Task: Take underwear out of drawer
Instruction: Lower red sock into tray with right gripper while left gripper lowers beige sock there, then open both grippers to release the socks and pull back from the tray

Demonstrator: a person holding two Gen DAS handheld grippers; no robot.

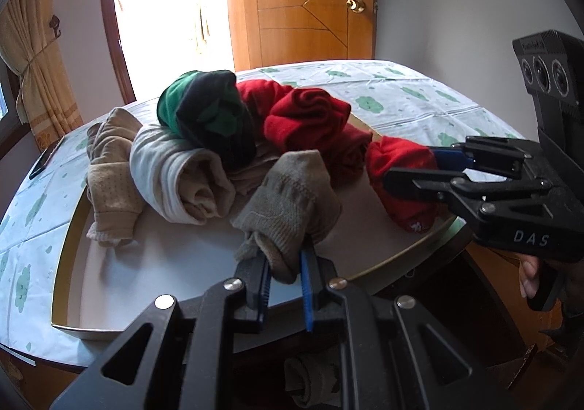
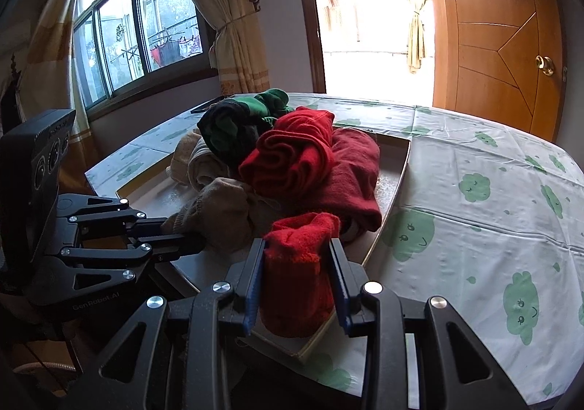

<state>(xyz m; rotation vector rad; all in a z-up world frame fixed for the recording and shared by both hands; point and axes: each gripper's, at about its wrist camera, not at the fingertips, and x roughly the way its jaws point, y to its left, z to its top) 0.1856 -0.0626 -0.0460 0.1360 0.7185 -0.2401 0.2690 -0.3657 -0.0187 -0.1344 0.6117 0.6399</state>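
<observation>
Left gripper [image 1: 284, 278]: fingers closed tight on a rolled grey-brown garment [image 1: 288, 205], pinched at its lower end.

Right gripper [image 2: 297, 282]: fingers part open, clamped on both sides of a rolled red garment [image 2: 299, 278].

Risk, left: the hold is on an edge only; the roll may unwind or slip out when lifted.

Risk, right: the red roll sits at the tray's near corner; a drag could catch the rim [image 2: 394, 213].

Location: both held pieces rest on the shallow tray, which lies on the worktop [image 2: 474, 227].

Remaining pile [image 1: 226, 125]: green-black, red and beige rolls, just beyond both grippers, touching the held pieces.
</observation>
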